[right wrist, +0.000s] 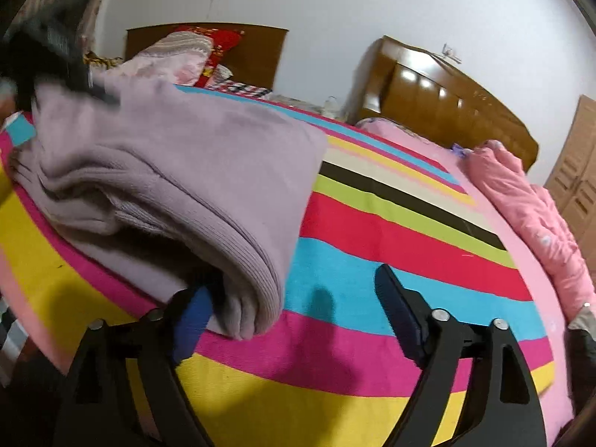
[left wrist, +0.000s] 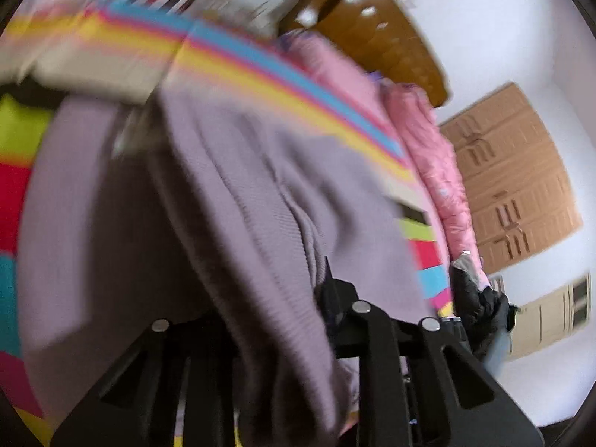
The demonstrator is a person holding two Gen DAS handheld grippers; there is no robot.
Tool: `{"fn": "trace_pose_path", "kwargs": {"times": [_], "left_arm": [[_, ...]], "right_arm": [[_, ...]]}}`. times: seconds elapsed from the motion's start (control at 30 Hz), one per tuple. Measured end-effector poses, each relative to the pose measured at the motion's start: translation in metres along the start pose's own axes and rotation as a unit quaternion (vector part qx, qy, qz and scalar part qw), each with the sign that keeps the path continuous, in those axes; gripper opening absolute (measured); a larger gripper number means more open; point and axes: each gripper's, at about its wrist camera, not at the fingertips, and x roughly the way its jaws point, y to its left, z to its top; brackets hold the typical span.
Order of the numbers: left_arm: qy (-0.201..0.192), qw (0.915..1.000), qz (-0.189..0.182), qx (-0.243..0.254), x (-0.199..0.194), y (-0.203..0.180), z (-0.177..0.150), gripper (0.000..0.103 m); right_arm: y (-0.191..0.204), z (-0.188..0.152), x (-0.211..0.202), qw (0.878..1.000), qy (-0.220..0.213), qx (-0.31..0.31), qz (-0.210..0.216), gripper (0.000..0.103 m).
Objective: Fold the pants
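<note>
Striped bed cover (right wrist: 372,223) under lilac pants (right wrist: 178,171), lifted at one end for a fold.

White walls, a wooden headboard (right wrist: 447,104) and a pink quilt (right wrist: 529,208) are seen behind the bed, which is used as the folding surface. In the right wrist view the pants are bunched at the left of the frame, their ribbed edge hanging low beside the blue pad of the right claw (right wrist: 294,316); that claw is spread wide and nothing is held between its fingers, so it is judged free to smooth or take a new hold. At the upper left of that frame the left claw (right wrist: 59,59) is blurred over the cloth. In the left wrist view the fabric is draped across the left claw (left wrist: 260,327) and seems pinched, raised so that it can be carried over; its closure cannot be told for certain.
</note>
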Motion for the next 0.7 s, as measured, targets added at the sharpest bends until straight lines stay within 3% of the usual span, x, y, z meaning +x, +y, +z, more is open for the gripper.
{"fn": "trace_pose_path", "kwargs": {"times": [0.1, 0.2, 0.33, 0.4, 0.5, 0.7], "left_arm": [[-0.045, 0.9979, -0.039, 0.026, -0.044, -0.021, 0.018, 0.021], [-0.077, 0.9968, -0.019, 0.013, -0.079, 0.001, 0.016, 0.021], [-0.023, 0.9947, 0.005, -0.100, -0.043, 0.107, -0.028, 0.024], [-0.072, 0.9874, -0.082, -0.115, -0.048, 0.133, -0.045, 0.023], [-0.081, 0.9904, -0.046, -0.102, -0.050, 0.124, -0.046, 0.025], [-0.075, 0.9903, -0.049, -0.107, -0.053, 0.126, -0.049, 0.026]], "right_arm": [[0.000, 0.003, 0.004, 1.000, 0.005, -0.004, -0.006, 0.084], [0.001, 0.003, 0.005, 1.000, 0.002, -0.007, 0.008, 0.086], [0.005, -0.001, 0.007, 1.000, -0.015, -0.020, 0.000, 0.089], [-0.004, -0.002, 0.010, 1.000, -0.006, 0.001, 0.018, 0.090], [-0.007, -0.002, 0.011, 1.000, -0.001, 0.003, 0.023, 0.090], [-0.007, -0.002, 0.010, 0.999, -0.001, 0.008, 0.034, 0.092]]}}
